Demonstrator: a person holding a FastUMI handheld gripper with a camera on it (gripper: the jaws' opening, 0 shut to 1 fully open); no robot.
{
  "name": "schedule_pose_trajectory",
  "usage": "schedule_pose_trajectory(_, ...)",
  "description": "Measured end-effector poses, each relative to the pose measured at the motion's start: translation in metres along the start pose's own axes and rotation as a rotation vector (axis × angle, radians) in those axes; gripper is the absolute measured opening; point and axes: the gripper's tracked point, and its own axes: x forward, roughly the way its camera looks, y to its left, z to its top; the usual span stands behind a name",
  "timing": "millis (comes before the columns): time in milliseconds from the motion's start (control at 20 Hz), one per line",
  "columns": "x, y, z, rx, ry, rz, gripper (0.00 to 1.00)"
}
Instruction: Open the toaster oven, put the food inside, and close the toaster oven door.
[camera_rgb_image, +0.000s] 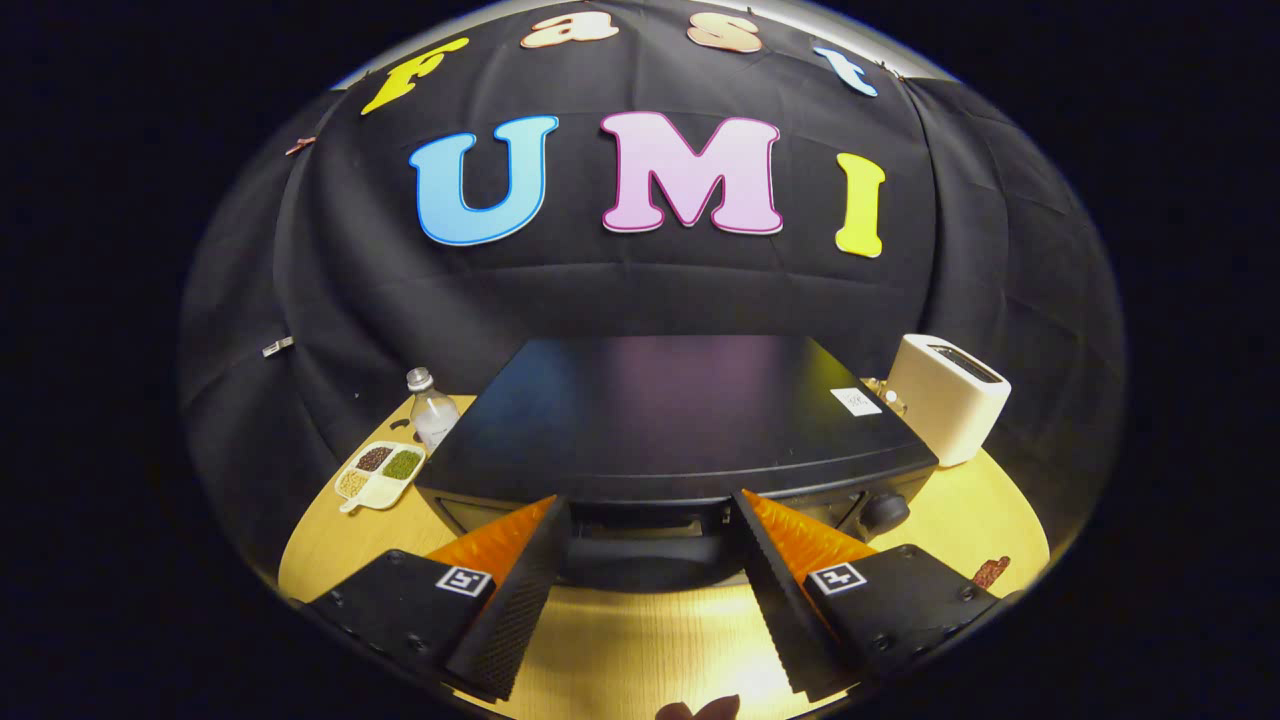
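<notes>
The black toaster oven (680, 410) stands on the wooden table (640, 650), seen from above its front. Its door handle (640, 550), a dark bar along the top of the door, lies between my two fingers. My gripper (650, 498) is open, its fingertips level with the oven's front top edge and straddling the handle without pressing on it. The door looks shut. A reddish-brown piece of food (990, 572) lies on the table to the right of the fingers. Another dark red piece (700, 709) shows just below them.
A white pop-up toaster (945, 395) stands right of the oven. On the oven's left are a clear water bottle (432, 410) and a white divided dish (380, 472) of grains. A round knob (885, 510) sits on the oven's front right.
</notes>
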Motion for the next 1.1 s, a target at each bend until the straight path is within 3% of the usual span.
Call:
schedule_pose_trajectory(500,-0.050,-0.003,-0.052,0.007,0.026,0.008,0.99)
schedule_pose_trajectory(1100,-0.085,-0.007,-0.144,-0.014,0.240,0.019,0.98)
